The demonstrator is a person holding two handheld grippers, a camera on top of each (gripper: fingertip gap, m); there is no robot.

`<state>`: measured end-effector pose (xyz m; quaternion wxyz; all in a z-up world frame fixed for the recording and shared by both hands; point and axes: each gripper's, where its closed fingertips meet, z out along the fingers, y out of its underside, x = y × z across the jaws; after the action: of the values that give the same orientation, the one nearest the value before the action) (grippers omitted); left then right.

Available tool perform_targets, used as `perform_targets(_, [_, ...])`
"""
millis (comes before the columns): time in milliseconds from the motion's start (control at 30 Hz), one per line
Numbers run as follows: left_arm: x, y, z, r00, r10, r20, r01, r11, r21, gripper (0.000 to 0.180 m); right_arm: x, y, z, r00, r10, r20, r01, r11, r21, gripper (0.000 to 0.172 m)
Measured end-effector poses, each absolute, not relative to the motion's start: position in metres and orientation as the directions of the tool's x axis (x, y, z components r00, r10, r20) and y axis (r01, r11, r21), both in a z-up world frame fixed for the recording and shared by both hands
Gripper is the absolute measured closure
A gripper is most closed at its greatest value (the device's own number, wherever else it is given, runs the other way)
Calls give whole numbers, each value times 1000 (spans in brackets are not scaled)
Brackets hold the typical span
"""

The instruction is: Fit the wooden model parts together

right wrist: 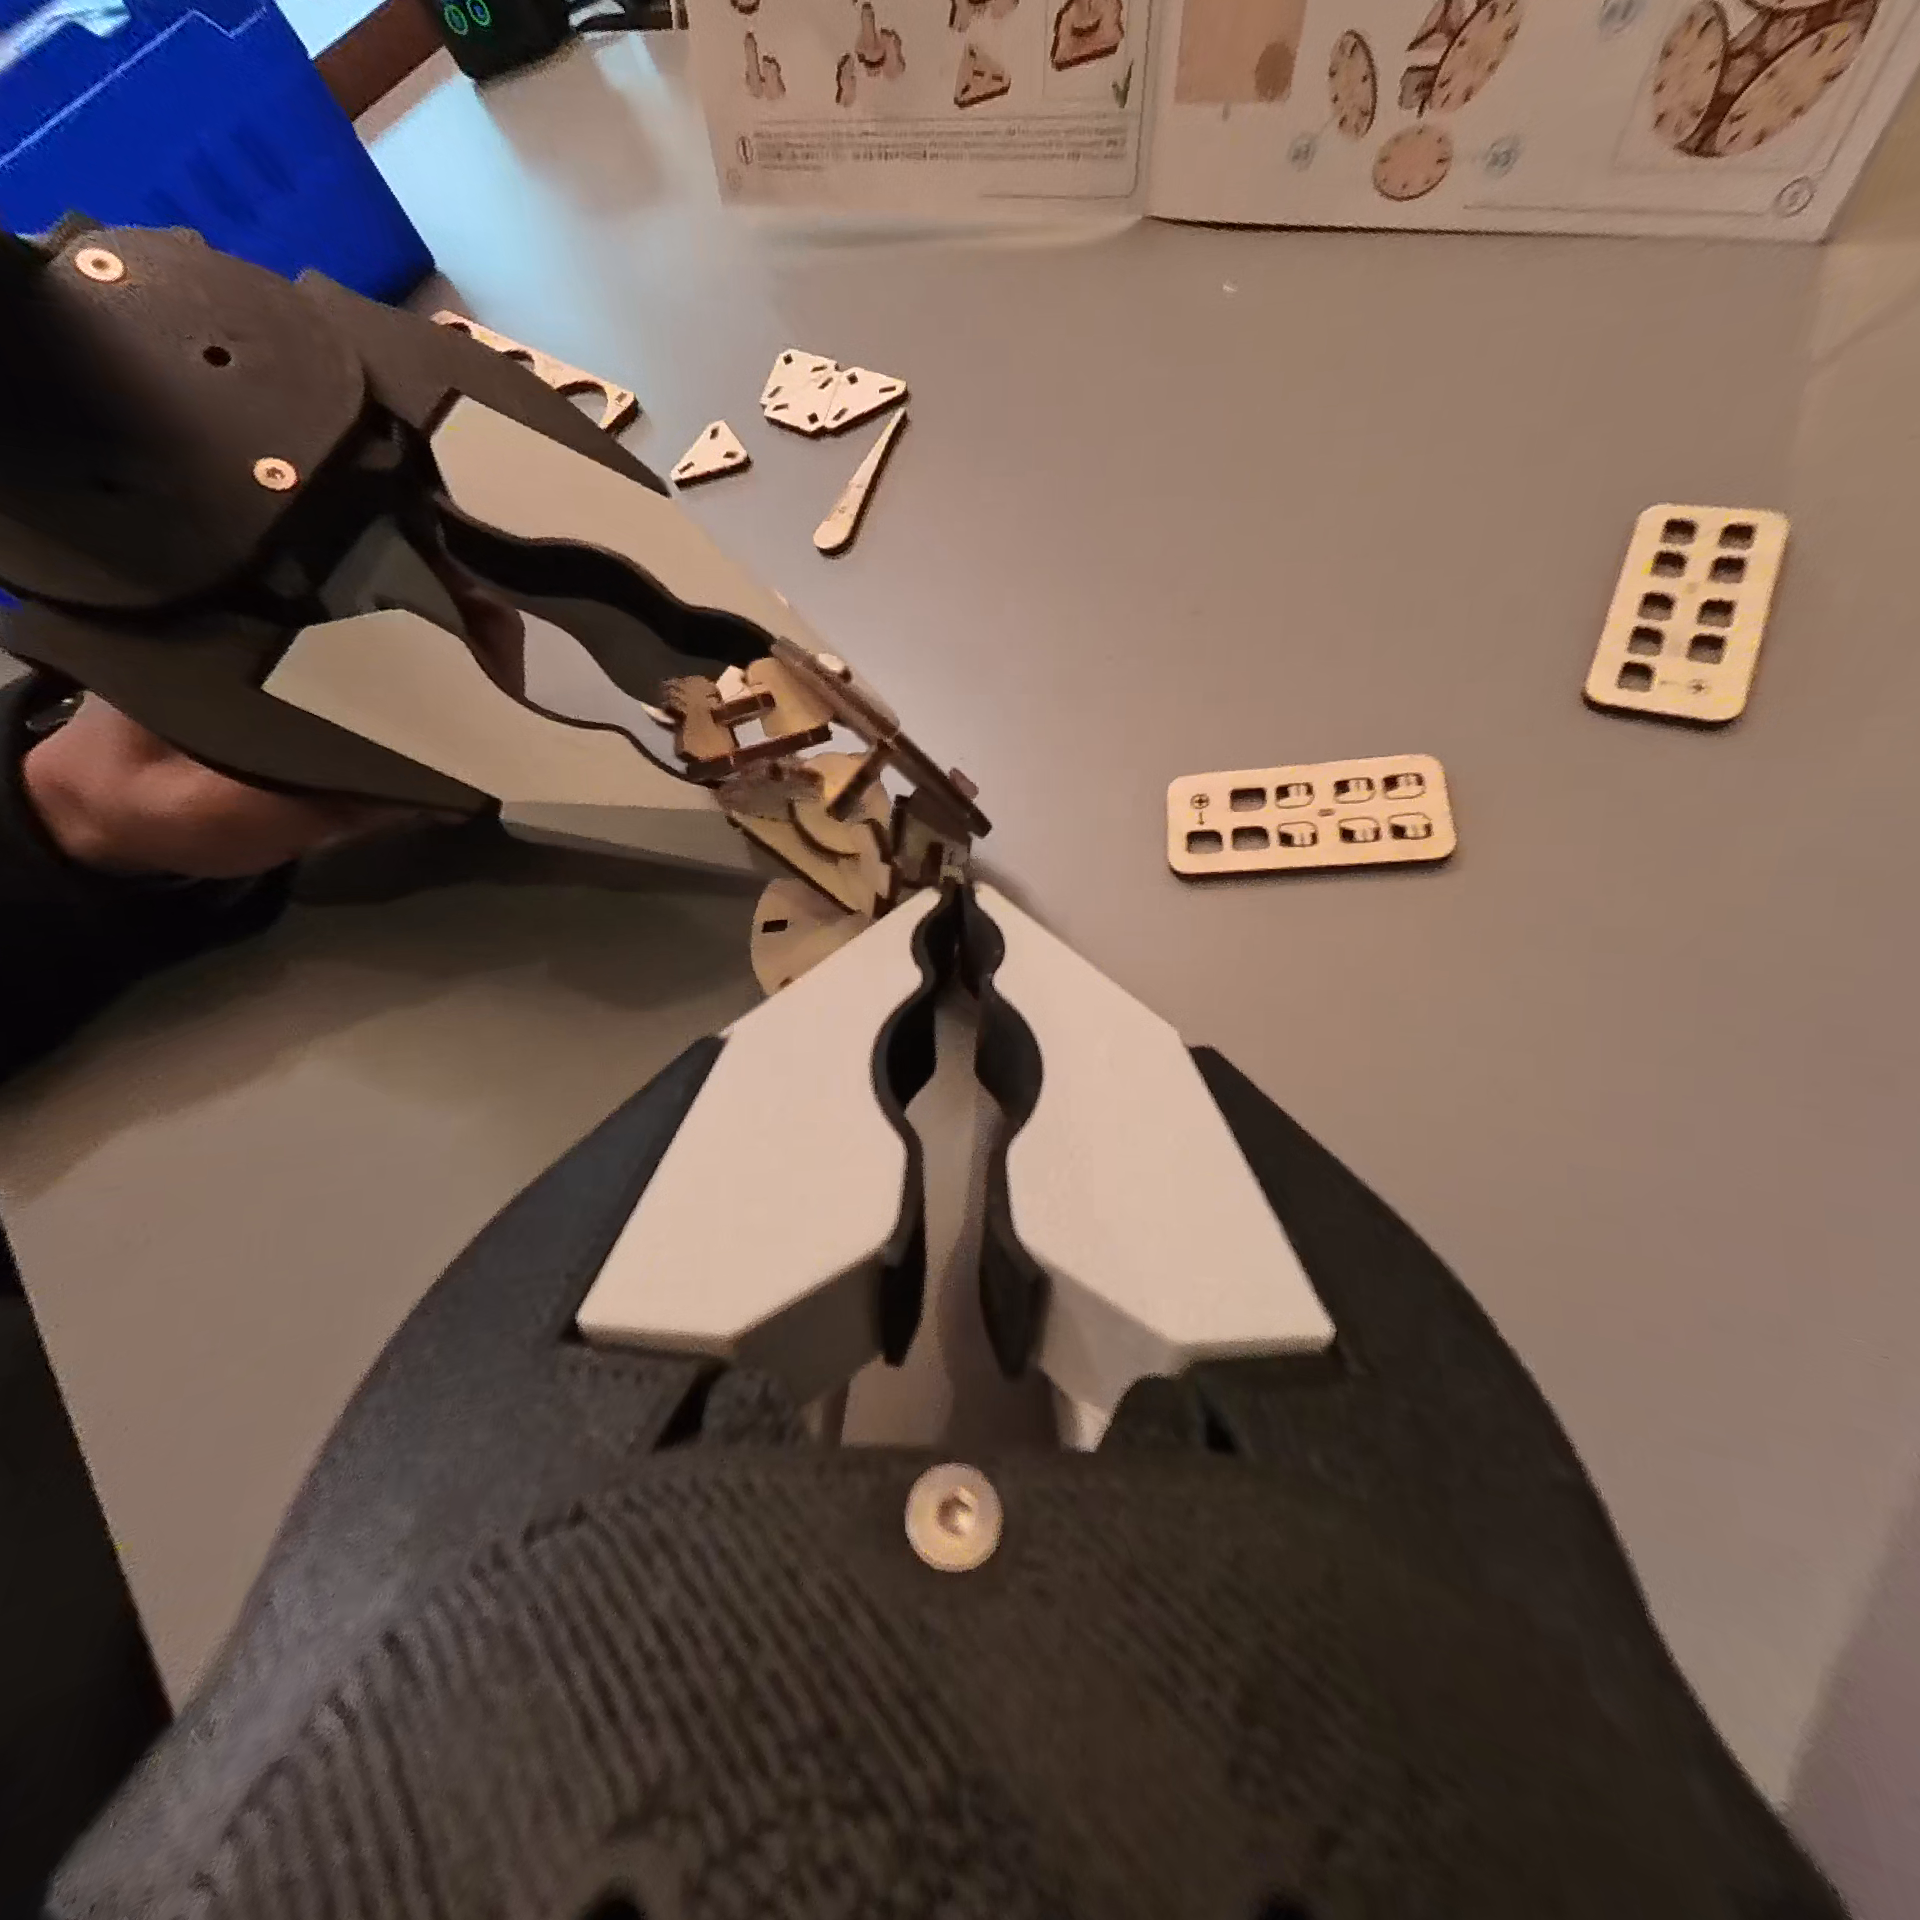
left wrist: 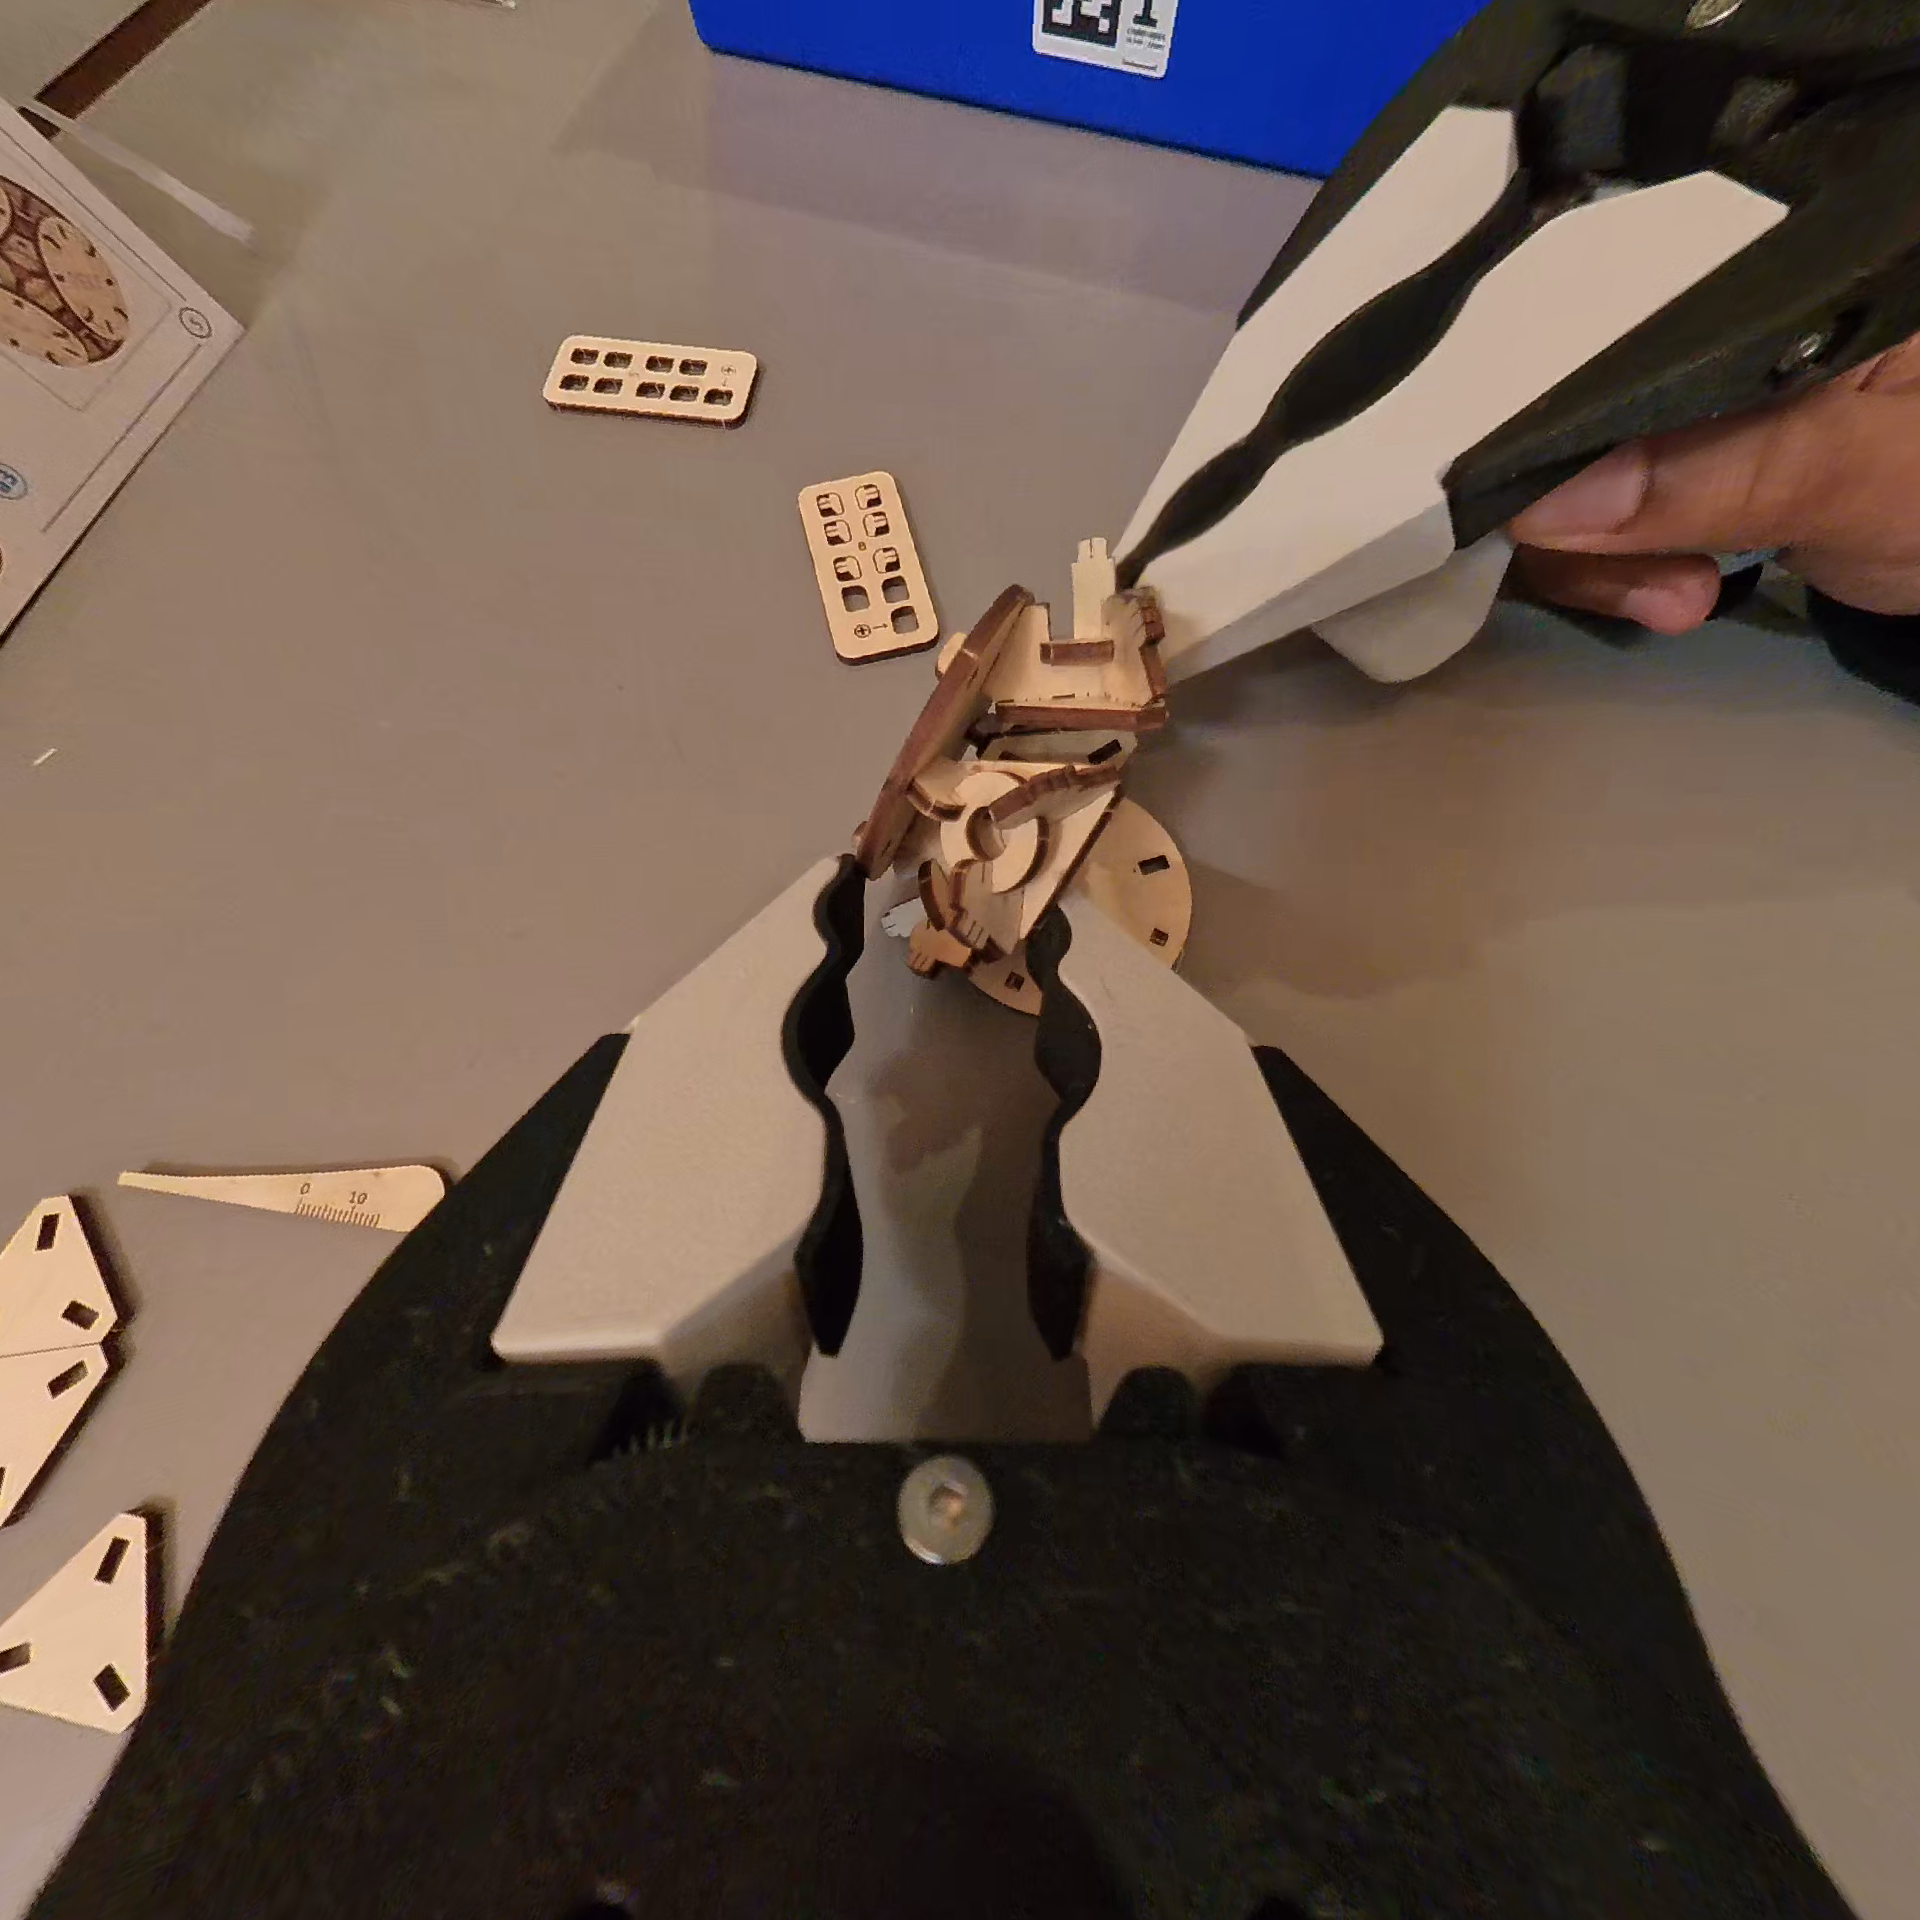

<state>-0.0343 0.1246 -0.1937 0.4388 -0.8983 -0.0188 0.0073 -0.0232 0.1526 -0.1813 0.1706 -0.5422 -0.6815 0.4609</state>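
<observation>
Gripping the wooden model [left wrist: 1023, 821] from both ends, the left gripper [left wrist: 951, 914] pinches its lower part at 6 o'clock; the right gripper [left wrist: 1138, 592] is clenched on a thin tab at 1 o'clock. The model stands mid-table [left wrist: 1455, 935] — it looks light and fragile — so hold solid plates, not tabs.

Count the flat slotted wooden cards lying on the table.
2. One card lies near the tongs' tips, right of the wooden model; the other card lies farther right. More may lie out of view.
</observation>
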Motion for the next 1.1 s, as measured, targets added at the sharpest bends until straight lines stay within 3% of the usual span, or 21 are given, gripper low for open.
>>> perform_targets(1100, [-31, 124, -194, 1000, 21, -16, 0, -618, -786, 152, -27, 163, -181, -312, 915, -255, 592, -23, -806, 172])
